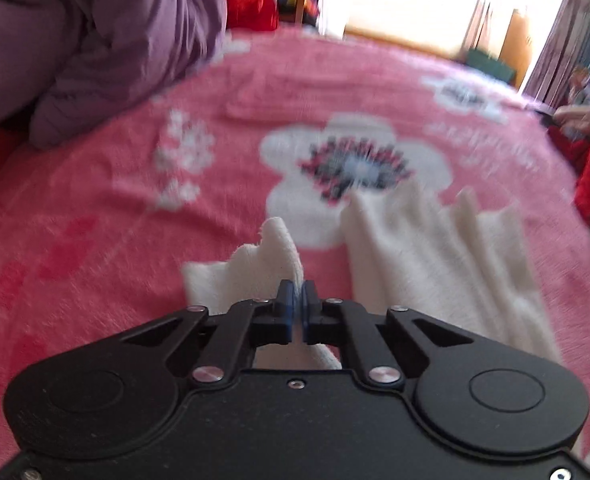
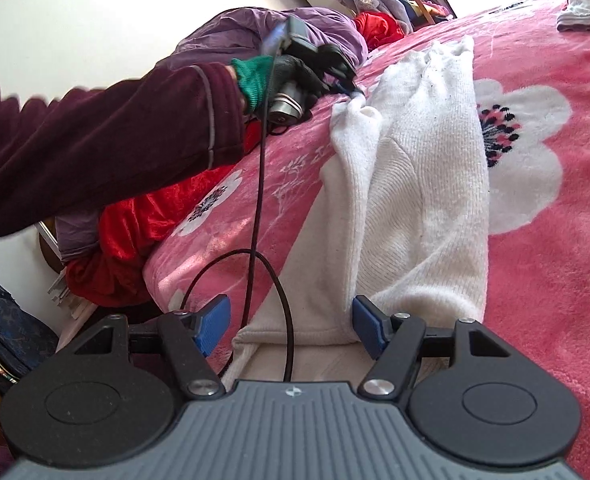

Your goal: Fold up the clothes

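A white knit sweater [image 2: 419, 184] lies on the pink flowered blanket [image 2: 555, 280], folded lengthwise, its lower hem hanging over the bed's edge. In the left wrist view my left gripper [image 1: 298, 300] is shut on a bunched edge of the white sweater [image 1: 435, 248], which spreads away to the right. The left gripper also shows in the right wrist view [image 2: 349, 90], pinching the sweater's far end. My right gripper [image 2: 287, 322] is open, its blue pads [image 2: 215, 322] either side of the sweater's hem, not touching it.
A purple padded jacket [image 1: 75, 40] lies at the blanket's [image 1: 95, 220] left. Red cloth [image 2: 143, 220] hangs by the bed's side. A black cable [image 2: 255, 200] runs from the left hand across the right gripper. More clothes [image 2: 579, 4] lie at the far corner.
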{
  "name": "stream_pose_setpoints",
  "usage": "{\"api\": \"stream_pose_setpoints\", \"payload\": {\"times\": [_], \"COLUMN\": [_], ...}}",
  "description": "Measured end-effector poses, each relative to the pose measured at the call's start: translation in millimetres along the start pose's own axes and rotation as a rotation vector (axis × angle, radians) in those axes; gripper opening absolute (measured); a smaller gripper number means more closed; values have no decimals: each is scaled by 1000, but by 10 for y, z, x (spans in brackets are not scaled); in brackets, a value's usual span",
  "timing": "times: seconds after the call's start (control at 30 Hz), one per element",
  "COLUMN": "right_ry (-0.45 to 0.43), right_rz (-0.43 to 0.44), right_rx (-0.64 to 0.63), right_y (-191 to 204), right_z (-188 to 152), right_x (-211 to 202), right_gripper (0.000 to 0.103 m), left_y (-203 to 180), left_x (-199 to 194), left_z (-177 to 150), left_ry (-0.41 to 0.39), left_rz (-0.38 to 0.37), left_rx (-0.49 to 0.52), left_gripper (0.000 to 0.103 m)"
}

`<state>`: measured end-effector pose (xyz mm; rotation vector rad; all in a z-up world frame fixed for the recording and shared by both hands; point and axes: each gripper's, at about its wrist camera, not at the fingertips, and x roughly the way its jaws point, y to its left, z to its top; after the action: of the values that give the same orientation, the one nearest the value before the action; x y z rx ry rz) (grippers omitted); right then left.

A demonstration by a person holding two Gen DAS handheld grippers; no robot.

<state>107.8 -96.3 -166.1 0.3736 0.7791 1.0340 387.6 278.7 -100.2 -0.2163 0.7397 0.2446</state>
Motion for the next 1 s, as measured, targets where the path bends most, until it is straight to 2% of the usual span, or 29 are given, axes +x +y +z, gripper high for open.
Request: {"api": "stream_pose_setpoints", "payload": {"times": [0.17,0.27,0.33,0.47,0.7,0.73,0.77,0.8,0.83,0.9,1.0], "right_ry": [-5,-7,-7,0,19,22,24,25,25,22,22], "right_rz": [24,33,40,67,108,111,114,118,117,111,97], "right_rx": [33,39,41,66,108,112,116,122,125,126,122], "right_y": [-41,-57,-61,-113,-206,-212,-217,-222,-222,-210,-141], "right_z": [-16,-5,1,27,57,59,60,63,66,73,80], "right_x": [-28,-44,-60,-89,-87,-89,-92,-95,-103,-127,-177], "right_gripper": [67,67,67,67,67,67,67,67,67,67,68], "left_y": [-118,-365,-583,-992,-1433,-1482,-1528,-1561,-1569,-1550,-1334], "left_x": [-904,-1114,-1047,-616,185,293,374,404,336,152,-333], "left_z": [233,407,491,526,338,304,270,241,234,246,298], "left_ry": [-218,-273,-269,-224,-83,-54,-25,-7,-22,-48,-70], "left_rz": [-124,-159,-159,-171,-146,-144,-149,-168,-180,-210,-255], "left_rx": [-8,22,53,77,107,113,126,145,156,168,120], "left_gripper": [2,2,2,2,2,4,16,27,34,34,34]}}
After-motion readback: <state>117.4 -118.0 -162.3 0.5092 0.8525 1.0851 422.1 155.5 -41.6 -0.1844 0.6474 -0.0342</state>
